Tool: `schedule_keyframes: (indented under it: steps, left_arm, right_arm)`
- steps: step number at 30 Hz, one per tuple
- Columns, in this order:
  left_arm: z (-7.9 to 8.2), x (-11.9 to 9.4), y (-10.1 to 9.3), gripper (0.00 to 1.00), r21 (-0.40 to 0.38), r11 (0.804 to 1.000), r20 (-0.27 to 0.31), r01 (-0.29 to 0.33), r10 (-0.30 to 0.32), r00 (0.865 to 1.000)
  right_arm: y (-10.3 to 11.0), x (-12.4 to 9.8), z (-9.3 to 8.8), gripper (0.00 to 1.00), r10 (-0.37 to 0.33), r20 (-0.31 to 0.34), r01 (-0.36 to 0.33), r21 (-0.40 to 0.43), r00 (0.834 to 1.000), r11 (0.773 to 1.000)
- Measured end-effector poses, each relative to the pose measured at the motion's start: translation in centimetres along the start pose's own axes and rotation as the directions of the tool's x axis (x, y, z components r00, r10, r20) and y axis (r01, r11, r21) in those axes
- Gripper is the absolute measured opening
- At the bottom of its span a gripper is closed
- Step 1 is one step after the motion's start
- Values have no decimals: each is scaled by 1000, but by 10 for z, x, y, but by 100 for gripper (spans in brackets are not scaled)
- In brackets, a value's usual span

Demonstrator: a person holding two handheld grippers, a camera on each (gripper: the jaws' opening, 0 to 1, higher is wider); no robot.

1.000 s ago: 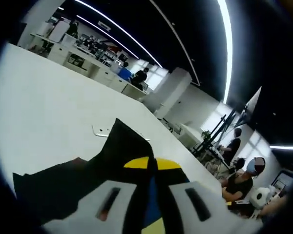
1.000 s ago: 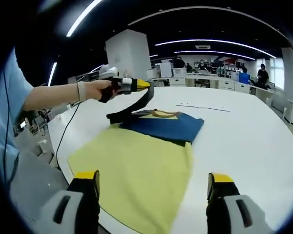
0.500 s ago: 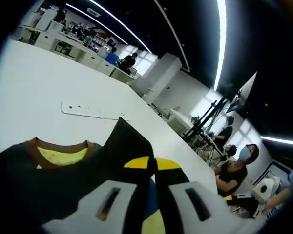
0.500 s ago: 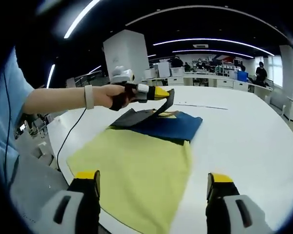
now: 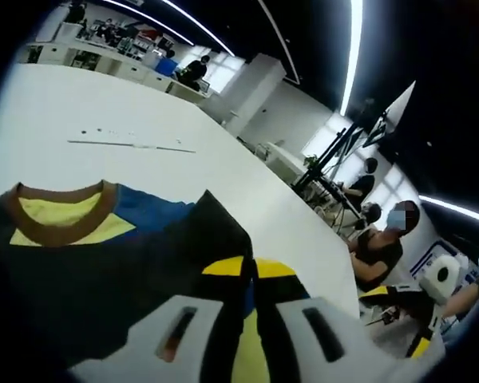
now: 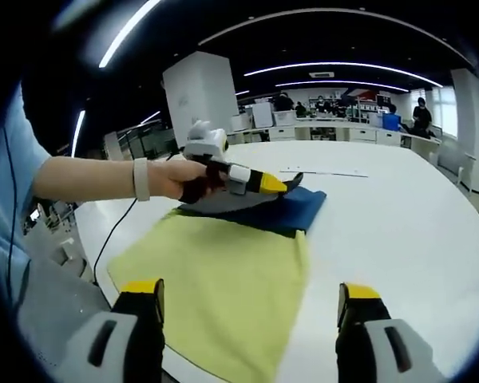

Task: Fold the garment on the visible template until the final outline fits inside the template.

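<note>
The left gripper (image 5: 243,275) has its yellow-tipped fingers (image 5: 223,267) pinched on a dark flap of the garment (image 5: 104,263), and that flap rises to a peak right between the tips. In the right gripper view you can see the same left gripper (image 6: 281,185) held out over the folded blue part, with the flap draped under it.

The right gripper (image 6: 247,307) is doing nothing: fingers (image 6: 142,289) spread wide apart, nothing between them, hanging over the near edge of the yellow template (image 6: 223,287).

The garment sits at the far end of the template on the white surface (image 6: 399,231), and its brown collar (image 5: 60,219) with the yellow inside faces the left gripper's camera.

My read is that the flap is partway through being carried across the body. To do it well I'd keep the pinch low and pull flat, so the layer lands smooth rather than bunched. Then let go only once the edge lines up within the yellow outline. The free gripper could pin the blue part so nothing slides off the template.
</note>
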State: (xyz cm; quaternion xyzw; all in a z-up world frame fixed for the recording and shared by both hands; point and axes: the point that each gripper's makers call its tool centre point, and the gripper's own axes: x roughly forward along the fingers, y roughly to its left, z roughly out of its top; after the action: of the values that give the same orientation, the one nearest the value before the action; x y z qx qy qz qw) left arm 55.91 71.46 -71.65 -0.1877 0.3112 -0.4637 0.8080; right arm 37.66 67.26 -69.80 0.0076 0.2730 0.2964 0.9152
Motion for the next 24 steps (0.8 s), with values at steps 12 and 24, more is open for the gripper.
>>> schedule_keyframes:
  steps: [12,24]
  left_arm:
    - [-13,-1,0,0,30,1000,-52,0,1,999]
    - [-5,-13,12,38,123,990,-42,-62,67,997]
  right_arm:
    - [0,1,-1,90,2,-3,-2,-2,1000,1000]
    - [0,2,-3,91,10,-13,-9,2,1000,1000]
